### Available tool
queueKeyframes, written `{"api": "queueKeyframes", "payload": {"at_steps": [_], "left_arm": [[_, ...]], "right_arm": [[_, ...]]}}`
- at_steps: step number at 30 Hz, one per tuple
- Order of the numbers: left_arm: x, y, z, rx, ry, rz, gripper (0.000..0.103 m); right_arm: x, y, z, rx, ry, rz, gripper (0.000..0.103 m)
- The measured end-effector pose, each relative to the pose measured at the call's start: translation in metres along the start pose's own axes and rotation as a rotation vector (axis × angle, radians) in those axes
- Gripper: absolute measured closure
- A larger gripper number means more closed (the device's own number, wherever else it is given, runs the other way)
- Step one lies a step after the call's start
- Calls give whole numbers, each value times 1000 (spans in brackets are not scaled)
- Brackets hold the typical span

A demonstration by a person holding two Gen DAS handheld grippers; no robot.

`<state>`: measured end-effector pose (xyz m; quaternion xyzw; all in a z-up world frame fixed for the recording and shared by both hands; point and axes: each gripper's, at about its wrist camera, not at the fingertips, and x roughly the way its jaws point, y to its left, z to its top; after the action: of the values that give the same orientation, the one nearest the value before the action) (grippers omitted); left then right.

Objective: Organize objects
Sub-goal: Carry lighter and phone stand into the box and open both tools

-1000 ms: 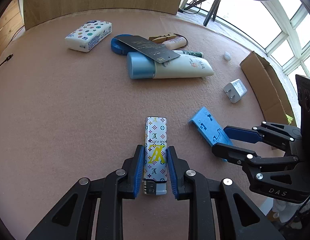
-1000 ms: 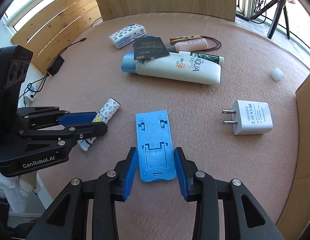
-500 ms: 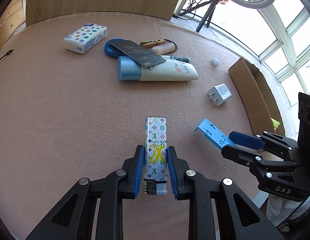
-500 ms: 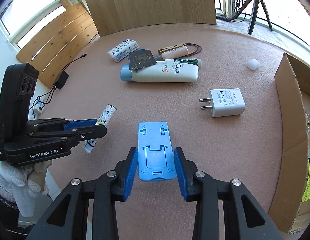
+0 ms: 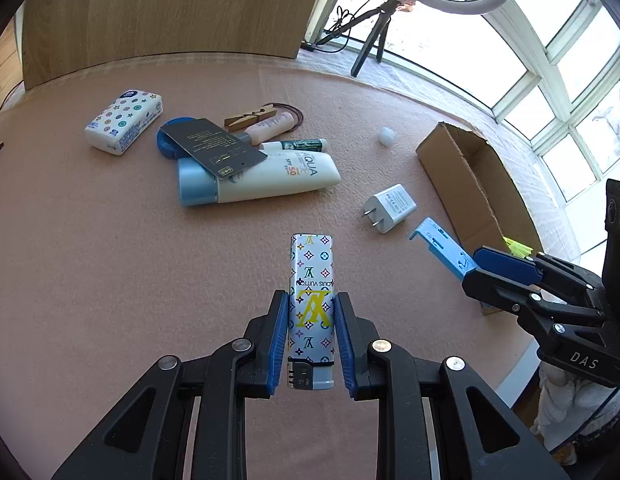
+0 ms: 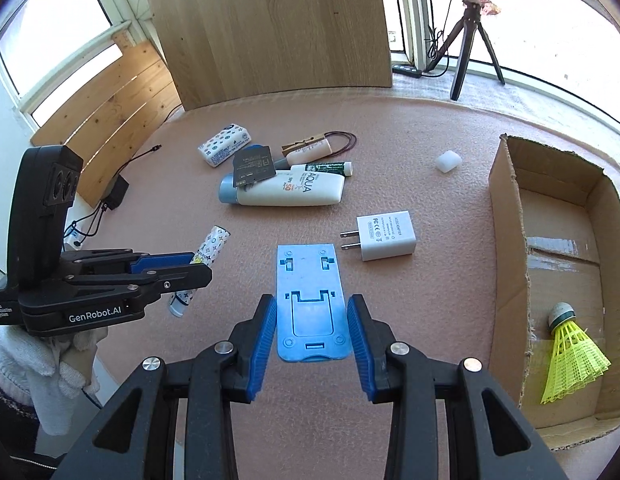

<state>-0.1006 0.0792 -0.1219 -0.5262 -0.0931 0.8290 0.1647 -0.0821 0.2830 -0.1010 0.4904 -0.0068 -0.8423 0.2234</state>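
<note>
Blue stand [image 6: 311, 304] pinched in the right gripper [image 6: 312, 334], patterned lighter [image 5: 311, 312] pinched in the left gripper [image 5: 311, 338], both held clear above the pink counter [image 5: 109, 260]. Step in hand looks like carrying to the cardboard box [image 6: 506, 216] at the right, shuttlecock [image 6: 570, 354] already inside. Next: bring each over the box opening, then spread the fingers. Charger [image 6: 384, 236] and sunscreen tube [image 6: 285, 192] not yet picked.

My left claw [image 5: 311, 336] has matte black linkage arms with silver rivets and ribbed blue pads; its housing reads "GenRobot.AI" at the left of the right wrist frame. My right claw [image 6: 312, 334] matches, marked "DAS". I wear white knitted gloves [image 6: 49, 376].
</note>
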Motion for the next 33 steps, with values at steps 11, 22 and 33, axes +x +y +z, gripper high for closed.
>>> {"api": "queueKeyframes", "payload": {"at_steps": [11, 22, 33], "left_arm": [[10, -82, 46, 140, -45, -73, 78], [57, -188, 71, 267, -37, -161, 78], [104, -244, 79, 313, 4, -158, 78]], "right_arm": [[-60, -67, 8, 83, -114, -122, 70], [-96, -152, -7, 190, -151, -246, 70], [-94, -191, -22, 228, -129, -256, 70]]}}
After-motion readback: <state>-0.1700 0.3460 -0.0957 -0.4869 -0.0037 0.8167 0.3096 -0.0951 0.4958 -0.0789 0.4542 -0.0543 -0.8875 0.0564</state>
